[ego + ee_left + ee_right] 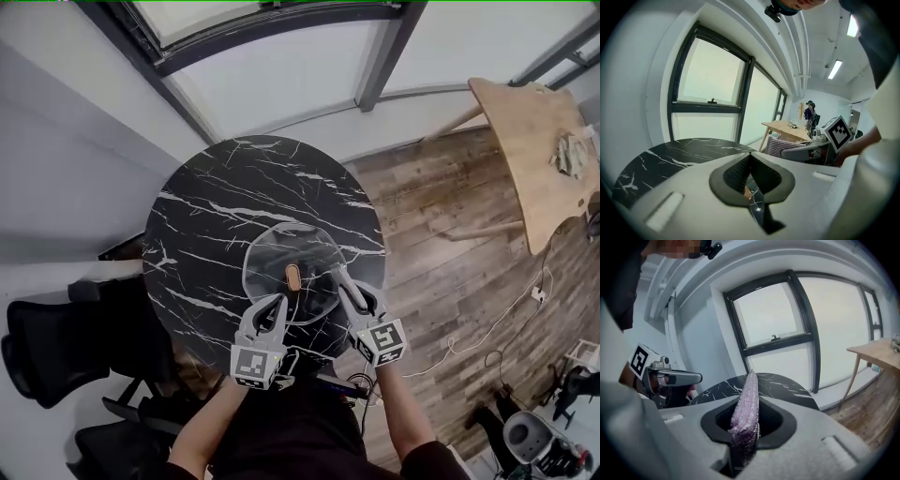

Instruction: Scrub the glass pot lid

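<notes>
Table (234, 197): round, black marble with white veining, taken as reference. Beyond the table, a large dark-framed window (309, 66) admits pale, even daylight. Left of the table is a plain grey wall (66, 159). Right of the table is a wood-plank floor (450, 216), brown and grey, with a white cable (537, 293) lying loose on it. Farther right stands a light wooden desk (530, 141) on slanted legs. A black chair (56, 347) stands at the table's near left. Strip lights (834, 69) on the ceiling are lit.

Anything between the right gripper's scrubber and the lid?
Nothing visible. The scrubber in the right gripper is at the right rim of the lid; the left gripper clamps the near rim, off to the side.
</notes>
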`<state>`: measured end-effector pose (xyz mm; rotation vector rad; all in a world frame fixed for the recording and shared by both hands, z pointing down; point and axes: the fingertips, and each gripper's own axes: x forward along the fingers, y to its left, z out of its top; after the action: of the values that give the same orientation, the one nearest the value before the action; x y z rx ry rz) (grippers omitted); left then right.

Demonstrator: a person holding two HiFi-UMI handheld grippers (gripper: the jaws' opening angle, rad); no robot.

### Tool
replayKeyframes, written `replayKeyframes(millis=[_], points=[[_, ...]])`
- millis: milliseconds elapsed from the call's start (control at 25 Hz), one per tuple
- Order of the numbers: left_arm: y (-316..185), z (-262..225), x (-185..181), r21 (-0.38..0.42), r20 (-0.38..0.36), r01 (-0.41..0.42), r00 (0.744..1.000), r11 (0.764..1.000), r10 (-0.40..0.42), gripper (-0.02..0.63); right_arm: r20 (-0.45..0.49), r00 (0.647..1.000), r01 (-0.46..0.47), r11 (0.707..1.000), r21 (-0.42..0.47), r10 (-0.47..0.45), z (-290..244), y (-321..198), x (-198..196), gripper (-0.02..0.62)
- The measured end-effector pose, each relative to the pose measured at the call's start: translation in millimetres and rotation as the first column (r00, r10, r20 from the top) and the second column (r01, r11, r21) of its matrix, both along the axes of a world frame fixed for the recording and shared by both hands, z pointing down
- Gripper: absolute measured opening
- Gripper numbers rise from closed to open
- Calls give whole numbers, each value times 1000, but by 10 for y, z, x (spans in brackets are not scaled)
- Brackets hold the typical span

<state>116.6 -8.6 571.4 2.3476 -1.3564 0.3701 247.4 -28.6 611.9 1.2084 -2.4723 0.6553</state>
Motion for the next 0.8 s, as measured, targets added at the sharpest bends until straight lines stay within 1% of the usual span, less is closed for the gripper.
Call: replayKeyframes(millis=[120,280,480,600,720,800], points=[[-16,92,42,-13,5,0,1000,1000,0,3,-20,1000,23,999,40,-23,71,-80,-16,72],[-49,161,64,-22,-4,16,1000,1000,-16,3,-118,990,81,993,89,-71,253,-239,-52,71],[-55,296,61,-45,-8,19,1000,999,-19,3,-185,973,161,980,114,-138,555,-442,-147,71],[-81,345,46,-53,-14,24,1000,998,-25,3,-248,947,238,964,121,-203,744,-525,-207,71],[-125,375,8,-55,-20,35,999,998,-36,3,-333,907,299,951,81,-256,982,-569,-211,71],[-133,379,-10,-72,-24,38,999,997,-39,3,-358,887,330,943,52,-291,1104,-562,-233,69]])
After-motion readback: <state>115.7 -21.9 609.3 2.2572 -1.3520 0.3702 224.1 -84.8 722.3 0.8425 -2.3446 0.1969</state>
